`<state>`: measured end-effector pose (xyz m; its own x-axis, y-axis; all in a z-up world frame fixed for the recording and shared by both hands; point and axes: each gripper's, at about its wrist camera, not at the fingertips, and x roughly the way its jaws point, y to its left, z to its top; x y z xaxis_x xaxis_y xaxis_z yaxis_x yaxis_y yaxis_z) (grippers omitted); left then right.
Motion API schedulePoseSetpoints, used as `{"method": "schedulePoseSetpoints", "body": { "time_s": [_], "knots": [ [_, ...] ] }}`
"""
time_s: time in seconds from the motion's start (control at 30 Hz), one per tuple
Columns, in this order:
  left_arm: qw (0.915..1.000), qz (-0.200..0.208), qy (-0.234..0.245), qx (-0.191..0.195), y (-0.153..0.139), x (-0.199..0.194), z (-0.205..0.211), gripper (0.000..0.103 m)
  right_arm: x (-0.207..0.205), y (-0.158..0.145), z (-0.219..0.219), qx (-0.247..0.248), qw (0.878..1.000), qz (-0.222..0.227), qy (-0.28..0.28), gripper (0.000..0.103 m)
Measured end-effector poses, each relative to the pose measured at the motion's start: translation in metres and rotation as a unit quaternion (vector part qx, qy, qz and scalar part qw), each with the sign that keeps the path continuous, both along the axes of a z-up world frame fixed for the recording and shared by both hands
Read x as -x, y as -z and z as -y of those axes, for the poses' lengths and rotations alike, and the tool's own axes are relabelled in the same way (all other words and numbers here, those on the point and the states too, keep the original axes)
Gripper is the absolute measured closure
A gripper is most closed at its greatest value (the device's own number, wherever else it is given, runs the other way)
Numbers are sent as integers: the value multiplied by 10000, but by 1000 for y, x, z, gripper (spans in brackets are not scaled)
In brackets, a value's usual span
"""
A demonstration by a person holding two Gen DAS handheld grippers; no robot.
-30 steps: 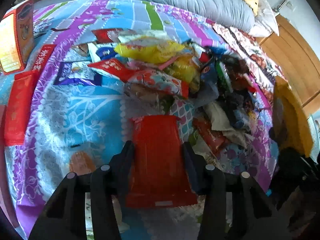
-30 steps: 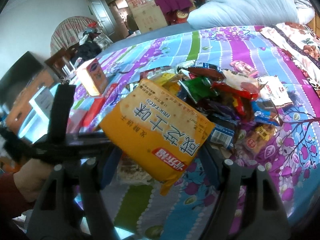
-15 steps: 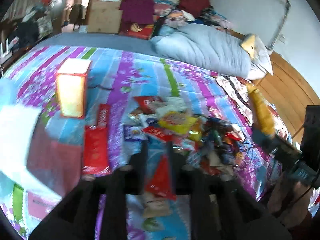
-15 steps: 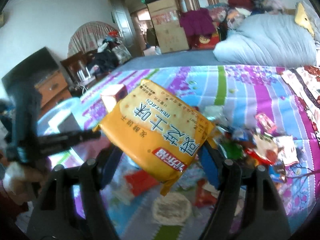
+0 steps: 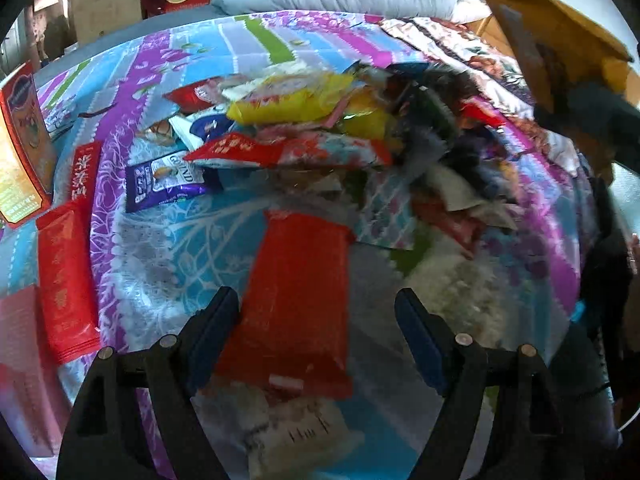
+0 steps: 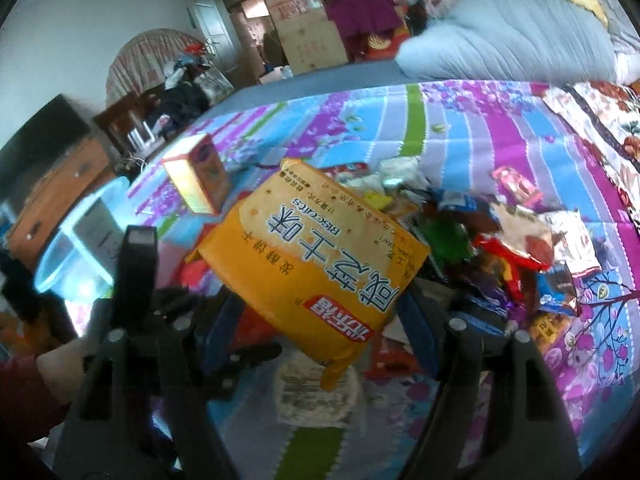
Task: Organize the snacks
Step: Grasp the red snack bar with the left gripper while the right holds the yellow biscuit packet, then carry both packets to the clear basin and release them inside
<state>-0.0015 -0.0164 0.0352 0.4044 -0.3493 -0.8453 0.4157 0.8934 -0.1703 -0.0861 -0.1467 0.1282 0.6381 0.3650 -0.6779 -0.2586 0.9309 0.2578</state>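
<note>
My left gripper [image 5: 316,312] is open, its jaws wide apart over a red snack packet [image 5: 298,292] that lies flat on the bedspread, touching only near the left finger. My right gripper [image 6: 320,312] is shut on an orange biscuit pack [image 6: 316,264] and holds it above the bed. A heap of mixed snack packets [image 5: 320,136] lies ahead on the bed and also shows in the right wrist view [image 6: 500,248]. The left gripper's body [image 6: 136,280] shows at the lower left of the right wrist view.
An orange carton [image 5: 20,152] stands upright at the left, also in the right wrist view [image 6: 196,180]. Red flat packets [image 5: 66,280] lie beside it. A pale blue tub [image 6: 80,252] sits off the bed's left edge. A grey duvet [image 6: 512,40] lies at the far end.
My left gripper swung up and back down, then opened, leaving the red packet on the bedspread. My right gripper kept hold of the biscuit pack and lifted higher.
</note>
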Motion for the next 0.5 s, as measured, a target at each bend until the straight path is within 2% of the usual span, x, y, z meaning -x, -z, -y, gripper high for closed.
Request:
{"method": "schedulePoseSetpoints", "body": {
  "time_s": [0.07,0.13,0.23,0.37,0.5],
  "knots": [
    [10000,0,-9,-49,4,-2,-1,49,-3,2,1,-26,10000,-13,8,29],
    [10000,-37,-52,47,4,-1,-6,50,-4,4,-1,-32,10000,-6,-5,29],
    [9997,140,-145,157,-8,4,-12,50,-3,-4,-8,-7,9999,115,-57,29],
    [9956,663,-442,487,-53,15,-29,50,0,-25,-18,44,9992,385,-84,29],
    [9839,1402,-839,723,-119,37,-59,50,0,-51,-30,74,9978,645,-134,29]
  ]
}}
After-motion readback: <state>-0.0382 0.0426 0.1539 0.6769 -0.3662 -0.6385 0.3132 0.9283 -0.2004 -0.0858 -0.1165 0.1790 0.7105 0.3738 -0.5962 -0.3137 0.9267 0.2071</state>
